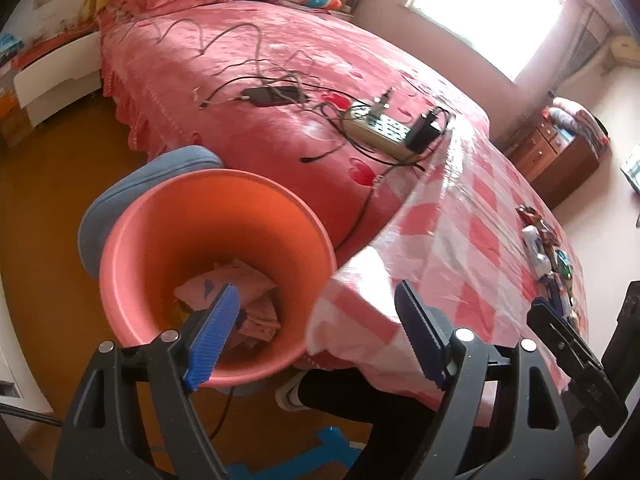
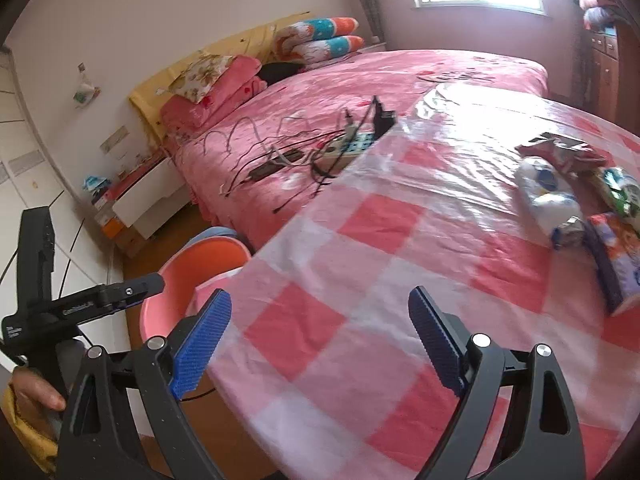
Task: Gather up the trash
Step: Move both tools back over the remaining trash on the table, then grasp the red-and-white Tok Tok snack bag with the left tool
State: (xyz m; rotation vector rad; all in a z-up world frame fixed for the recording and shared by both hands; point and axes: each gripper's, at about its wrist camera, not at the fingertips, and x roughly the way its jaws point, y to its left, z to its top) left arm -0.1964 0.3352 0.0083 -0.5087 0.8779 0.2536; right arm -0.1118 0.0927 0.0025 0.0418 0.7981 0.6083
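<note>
Left tool (image 1: 316,332) spread, empty, angled down over round pink plastic bin (image 1: 132,240). Right tool (image 2: 320,340) spread, empty, above checked counter (image 2: 360,240); crumpled wrappers (image 2: 548,200) lie well apart.

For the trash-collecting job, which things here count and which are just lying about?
Job:
- wrappers left on the checked tablecloth
- pink bin, crumpled paper already in it
- left gripper and right gripper, both open and empty

Lying about:
- power strip, phone and cables on the bed
- pillows
</note>
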